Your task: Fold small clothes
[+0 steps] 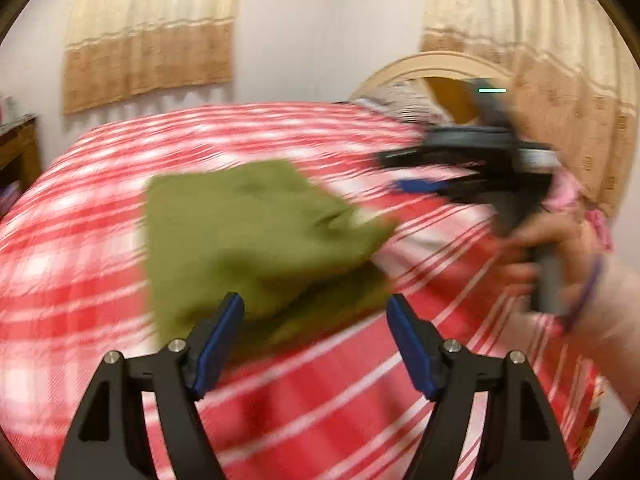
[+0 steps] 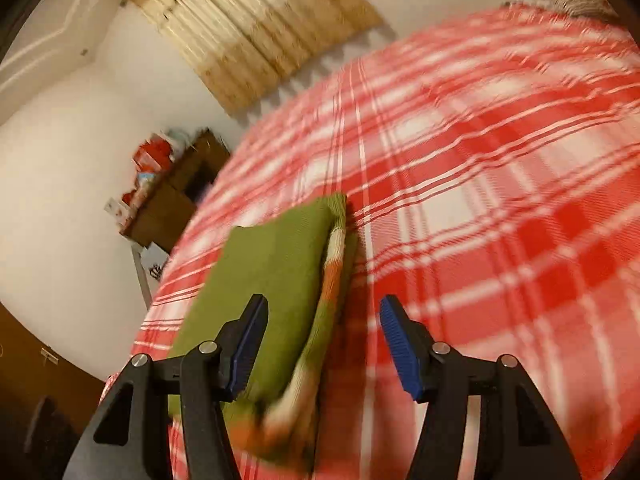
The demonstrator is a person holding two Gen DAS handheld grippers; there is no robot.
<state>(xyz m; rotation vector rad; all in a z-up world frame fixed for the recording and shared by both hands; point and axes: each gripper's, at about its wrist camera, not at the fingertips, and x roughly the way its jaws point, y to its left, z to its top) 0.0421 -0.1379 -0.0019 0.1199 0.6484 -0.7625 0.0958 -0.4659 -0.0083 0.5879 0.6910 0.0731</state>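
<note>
A red-and-white checked bedspread (image 1: 100,280) is covering the bed, with curtains (image 1: 148,40) hanging behind. In the left wrist view, you are holding your left gripper (image 1: 316,312) with jaws apart and gripping nothing, the folded green garment (image 1: 248,232) lying just ahead; your right hand (image 1: 560,248) is carrying its gripper beside it. In the right wrist view, your right gripper (image 2: 324,316) is standing open and empty over the garment's striped edge (image 2: 332,272).

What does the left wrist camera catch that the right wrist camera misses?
Only the left wrist view shows the right gripper from outside, a hand holding it, and a headboard. Only the right wrist view shows the garment's striped edge and a cluttered side table. Both show the folded green garment lying free on the red plaid bedcover.
</note>
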